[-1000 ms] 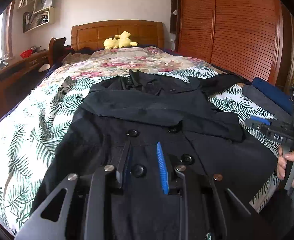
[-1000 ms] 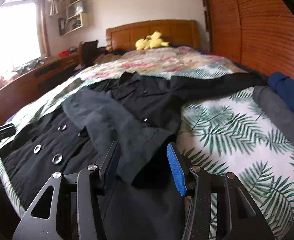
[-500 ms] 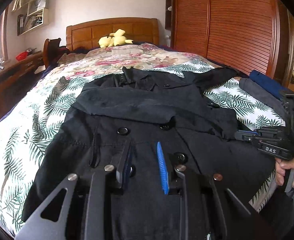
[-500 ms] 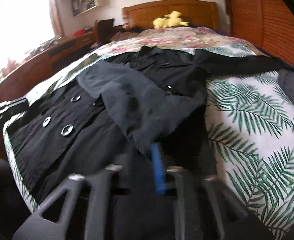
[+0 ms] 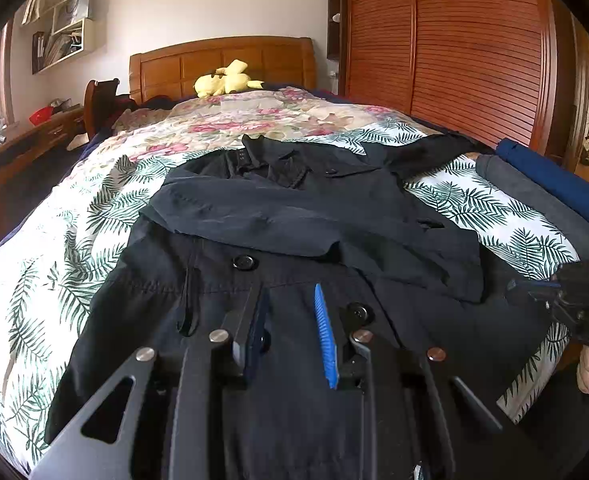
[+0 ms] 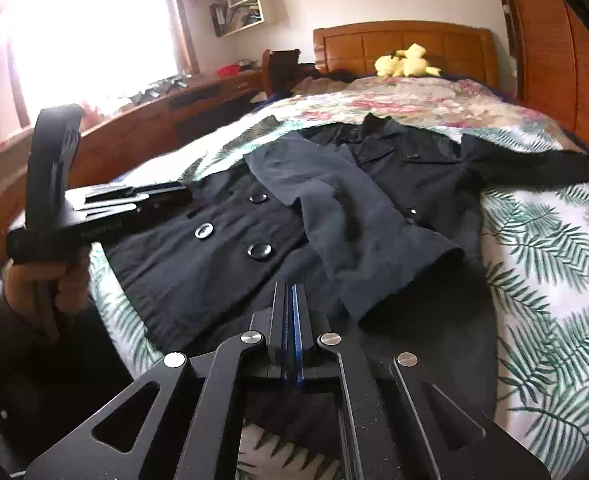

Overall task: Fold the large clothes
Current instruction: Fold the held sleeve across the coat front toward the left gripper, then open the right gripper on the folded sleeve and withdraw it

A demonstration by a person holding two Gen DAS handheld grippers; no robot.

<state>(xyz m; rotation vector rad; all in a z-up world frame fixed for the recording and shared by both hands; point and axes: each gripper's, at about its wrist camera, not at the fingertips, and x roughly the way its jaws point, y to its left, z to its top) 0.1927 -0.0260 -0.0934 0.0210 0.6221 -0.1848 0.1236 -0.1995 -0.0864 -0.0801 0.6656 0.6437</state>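
My right gripper point(image 6: 292, 300) is pinched fully closed with no cloth visibly caught, my left gripper point(image 5: 290, 312) is slightly parted, and the black coat point(image 5: 314, 216) runs lengthwise straight ahead of both toward the headboard point(image 5: 222, 60).

A yellow plush toy point(image 5: 226, 80) lies at the wooden headboard point(image 5: 222, 62) of the bed. The bed carries a palm-leaf sheet point(image 6: 542, 240) with a floral quilt point(image 5: 254, 114) beyond it. Folded blue point(image 5: 554, 176) and grey point(image 5: 534, 204) cloth lie at the bed's right edge. A louvred wooden wardrobe point(image 5: 454, 48) stands behind. Wall shelves point(image 6: 246, 4) hang beside a bright window point(image 6: 90, 36), above a cluttered desk point(image 6: 154, 112).
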